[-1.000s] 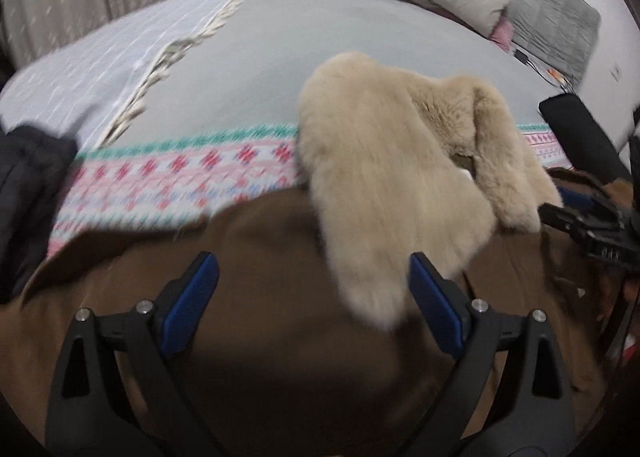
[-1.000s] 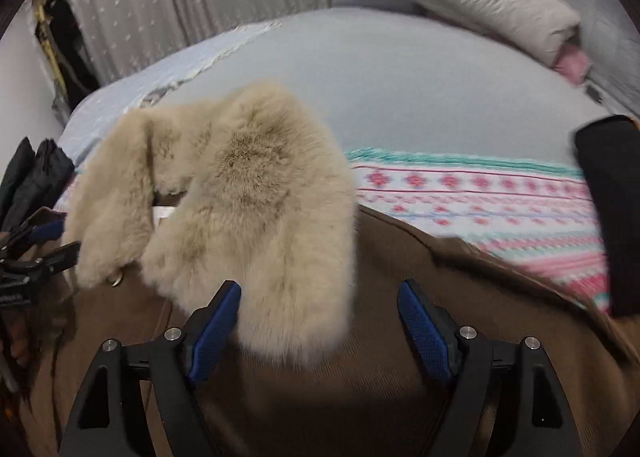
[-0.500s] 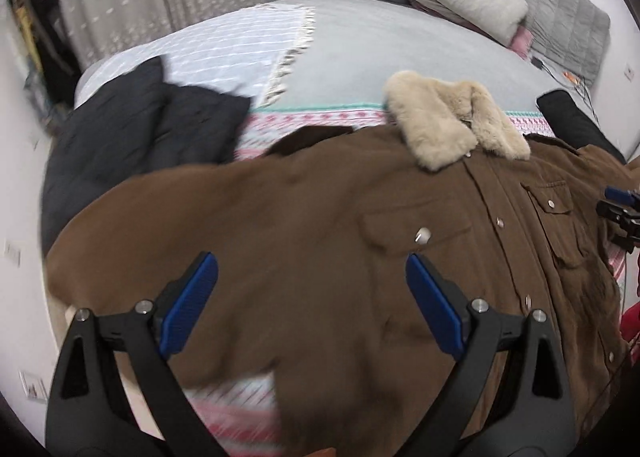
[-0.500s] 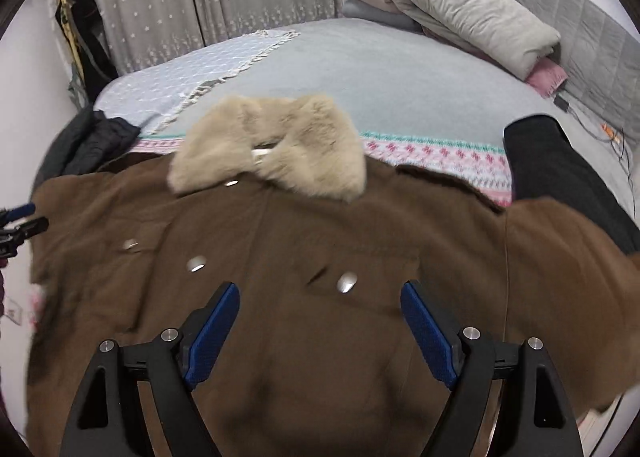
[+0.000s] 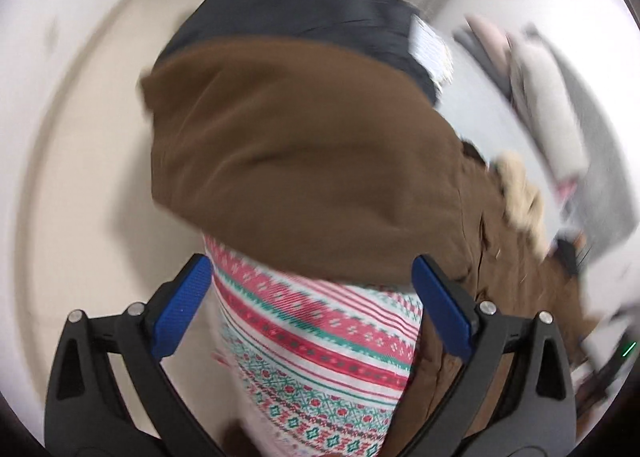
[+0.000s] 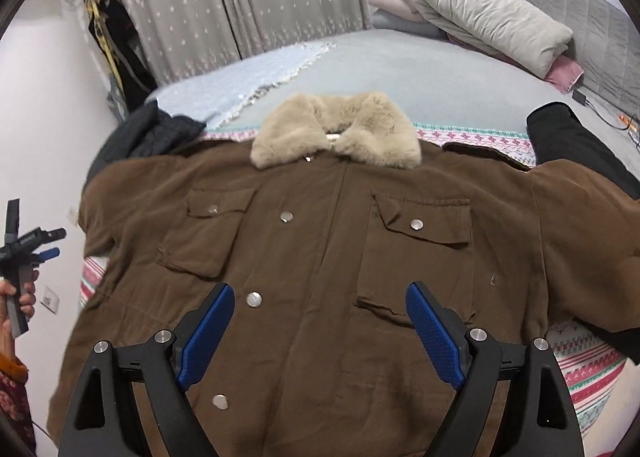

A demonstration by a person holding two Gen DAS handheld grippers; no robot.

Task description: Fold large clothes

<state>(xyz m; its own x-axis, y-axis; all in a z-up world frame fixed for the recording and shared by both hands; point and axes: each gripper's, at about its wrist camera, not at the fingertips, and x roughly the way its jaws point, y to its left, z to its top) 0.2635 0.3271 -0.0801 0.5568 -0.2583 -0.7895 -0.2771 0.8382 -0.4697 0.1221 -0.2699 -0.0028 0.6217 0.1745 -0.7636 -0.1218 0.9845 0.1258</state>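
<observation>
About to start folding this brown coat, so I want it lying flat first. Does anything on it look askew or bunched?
Mostly flat, front up. The lower flap of the chest pocket on the brown coat curls up, and the sleeve on the left gripper's side hangs over the bed edge.

A brown jacket (image 6: 320, 257) of matt, soft brushed cloth lies under the right gripper (image 6: 316, 333); shiny round metal snaps (image 6: 286, 216) dot its front; beyond the tongs, its collar (image 6: 340, 131) is thick, fluffy beige fur; the gripper's frame is matt black plastic with bright metal rivets, its pads (image 6: 434, 337) blue and finely ribbed; between the left gripper's (image 5: 312, 305) tongs shows a woven patterned blanket (image 5: 320, 357), red, green and white; a dark, smooth garment (image 5: 304, 13) lies beyond the jacket's sleeve
</observation>
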